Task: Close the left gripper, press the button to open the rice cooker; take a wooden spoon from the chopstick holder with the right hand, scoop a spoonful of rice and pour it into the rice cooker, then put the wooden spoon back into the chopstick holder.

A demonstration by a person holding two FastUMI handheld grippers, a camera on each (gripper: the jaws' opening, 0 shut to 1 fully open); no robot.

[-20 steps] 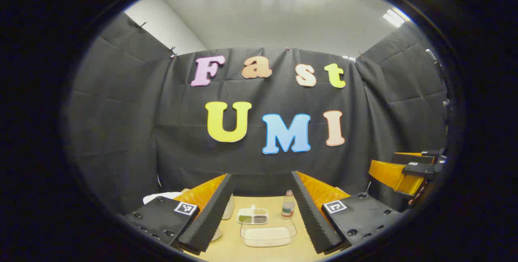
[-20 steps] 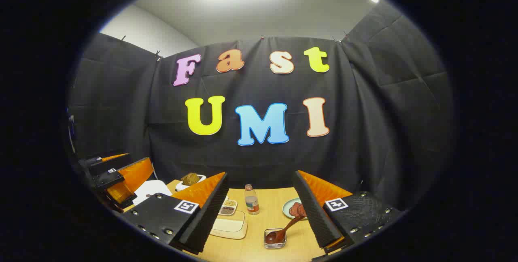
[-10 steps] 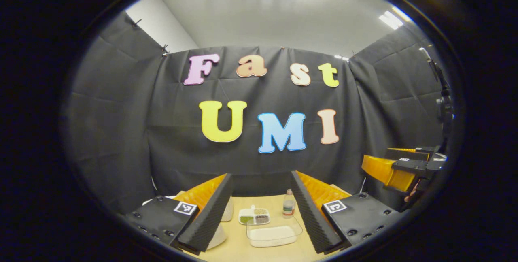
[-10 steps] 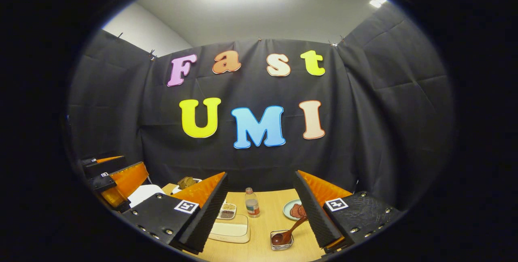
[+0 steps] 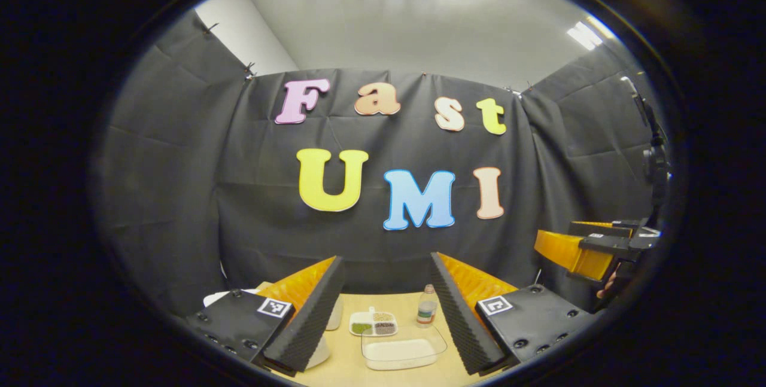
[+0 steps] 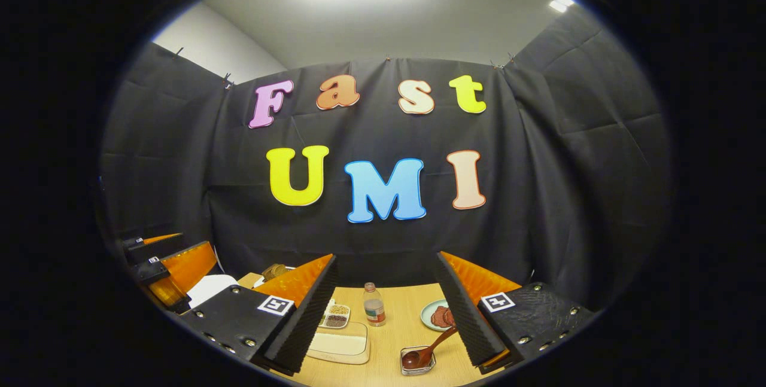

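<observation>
Both claws, left [image 5: 386,315] and right [image 6: 386,315], hang released above the bench [image 6: 389,339]; the wooden spoon [image 6: 428,348] waits beside the rice tray [image 6: 341,342], probably for scooping.

rice cooker [image 5: 326,339]: I see only white slivers at the lower left, behind my left fingers [image 5: 305,321].
wooden spoon [image 6: 432,346]: its handle top runs behind my right fingers [image 6: 464,315].
plate [image 6: 432,314]: right part hidden by those fingers.
divided dish [image 6: 335,314]: left end covered; contents too small to tell.
bench [image 6: 389,339]: cut off by the lower edge.
</observation>
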